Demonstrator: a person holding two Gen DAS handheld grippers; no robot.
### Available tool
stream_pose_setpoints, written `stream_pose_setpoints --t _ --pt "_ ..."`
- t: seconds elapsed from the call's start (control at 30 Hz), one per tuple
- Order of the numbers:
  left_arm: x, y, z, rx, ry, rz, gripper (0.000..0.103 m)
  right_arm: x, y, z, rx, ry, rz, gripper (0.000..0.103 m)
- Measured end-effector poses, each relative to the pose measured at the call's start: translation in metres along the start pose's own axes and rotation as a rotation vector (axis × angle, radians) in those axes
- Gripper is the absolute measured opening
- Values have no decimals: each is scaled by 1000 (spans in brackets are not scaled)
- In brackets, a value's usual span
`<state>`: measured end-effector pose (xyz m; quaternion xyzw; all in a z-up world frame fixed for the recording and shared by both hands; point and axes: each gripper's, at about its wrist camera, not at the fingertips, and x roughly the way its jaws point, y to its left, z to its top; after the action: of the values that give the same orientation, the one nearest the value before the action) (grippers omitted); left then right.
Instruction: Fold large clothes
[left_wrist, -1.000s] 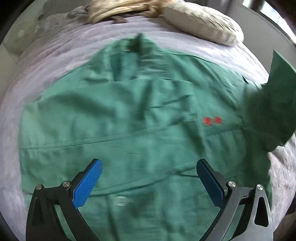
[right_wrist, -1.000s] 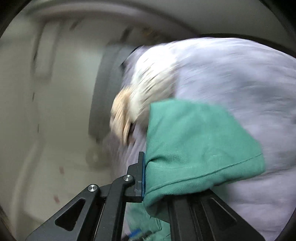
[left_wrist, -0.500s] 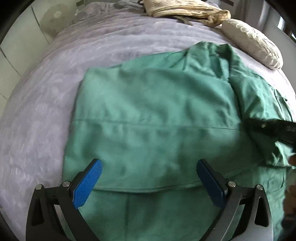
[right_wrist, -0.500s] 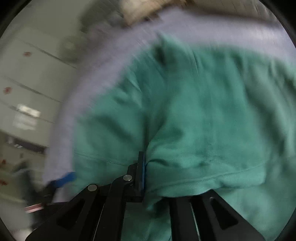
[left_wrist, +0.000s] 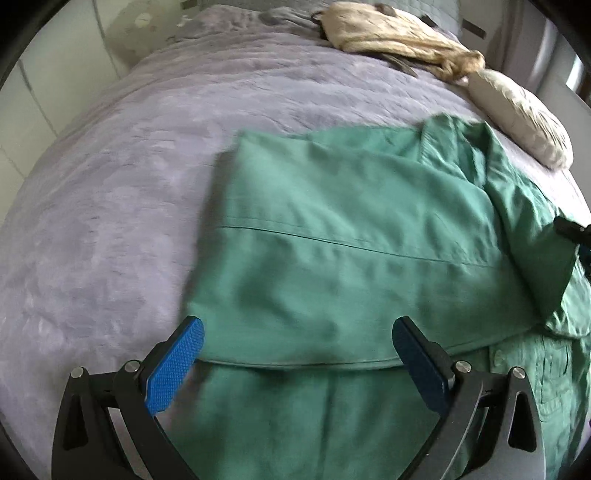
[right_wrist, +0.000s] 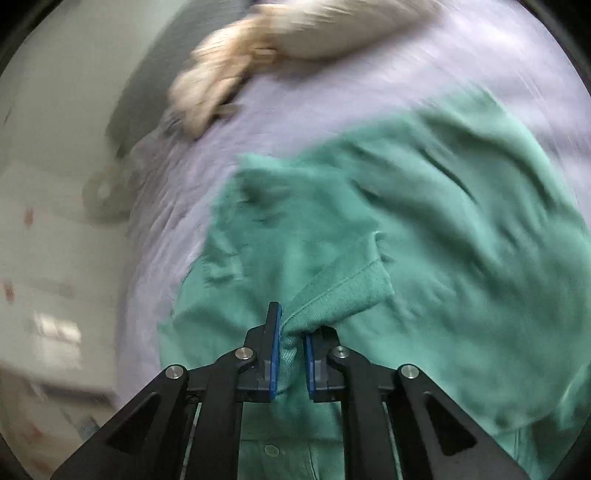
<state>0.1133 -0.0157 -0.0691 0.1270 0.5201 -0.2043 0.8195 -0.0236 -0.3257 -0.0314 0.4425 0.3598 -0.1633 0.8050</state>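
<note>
Shirt (left_wrist: 343, 236): soft, light, limp; grasp at hems
Right gripper (right_wrist: 291, 332): clamped on sleeve cuff (right_wrist: 343, 291)
Left gripper (left_wrist: 295, 354): jaws apart, holding nothing

This is a bedroom in a home. A wide bed (left_wrist: 140, 177) with a crinkled lavender cover fills both views. At its far edge lie a pale quilted pillow (left_wrist: 524, 122) and a heap of cream fabric (left_wrist: 399, 37). Past the bed's left edge are pale walls and a tiled floor, with a round fan (left_wrist: 142, 27) standing there.
</note>
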Motion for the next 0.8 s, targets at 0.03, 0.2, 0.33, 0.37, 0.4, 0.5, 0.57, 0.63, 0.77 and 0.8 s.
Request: stream_pose_setpoints --t 0.03,0.2,0.33,0.37,0.4,0.5,0.57,0.63,0.77,0.8 --pt "-2 9 -1 -14 -9 12 102 -1 17 -6 -103 5 -9 12" --pt "0 41 -4 -61 -10 79 102 40 101 -60 -509 161 -61 14" --pt "3 60 -5 -110 9 83 102 82 124 -114 -730 305 -170 40" --pt "4 62 -5 -113 11 79 102 81 125 -121 -751 306 -168 47" --pt "4 61 -5 -115 12 73 102 76 126 -126 -754 305 -151 52" --pt "5 49 -1 -104 17 3 102 56 111 -115 -639 316 -79 56" --pt "8 32 3 -82 31 -71 102 31 76 -107 -503 308 -62 56" --pt "13 11 9 -49 53 -162 102 9 36 -97 -343 293 -65 56" --pt "31 -33 19 23 101 -261 102 -37 -57 -79 10 235 -63 56" --pt "38 -44 21 36 120 -280 102 -42 -71 -76 64 221 -61 56"
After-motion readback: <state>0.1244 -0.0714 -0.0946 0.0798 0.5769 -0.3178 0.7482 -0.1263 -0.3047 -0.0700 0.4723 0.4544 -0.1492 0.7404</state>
